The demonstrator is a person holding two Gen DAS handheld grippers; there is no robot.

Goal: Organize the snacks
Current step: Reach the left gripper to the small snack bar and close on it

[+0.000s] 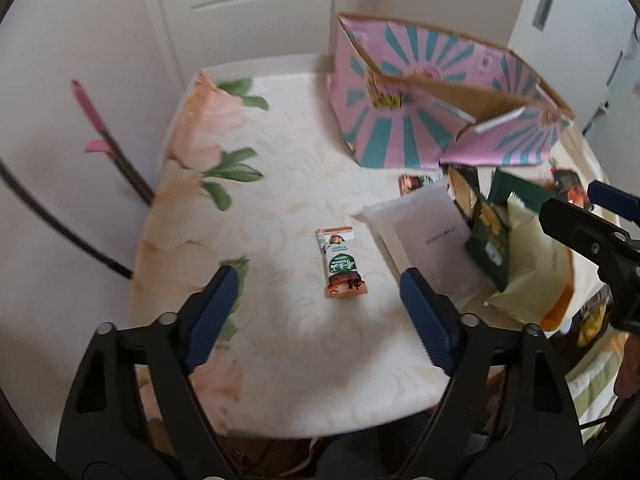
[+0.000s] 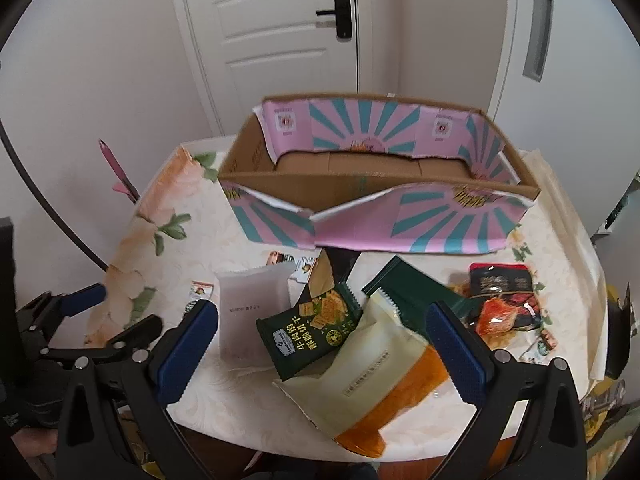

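Observation:
A small orange-and-green snack bar (image 1: 342, 264) lies alone on the floral tablecloth (image 1: 280, 152), just beyond and between the blue pads of my left gripper (image 1: 318, 280), which is open and touches nothing. My right gripper (image 2: 322, 312) is open too, hovering over a green cracker packet (image 2: 316, 328) and a cream-and-orange bag (image 2: 368, 380). Beside these lie a white packet (image 2: 252, 308), a dark green packet (image 2: 412, 292) and a red-and-black packet (image 2: 500, 296). An open pink-and-teal cardboard box (image 2: 440, 220) stands behind the pile, with nothing seen inside it.
The table stands in a corner with a white door (image 2: 272, 40) behind the box. A pink-handled stick (image 1: 92, 120) leans on the wall at the left. The right gripper's black frame (image 1: 600, 232) shows at the right edge of the left wrist view. More small packets (image 2: 298, 268) lie under the box's front flap.

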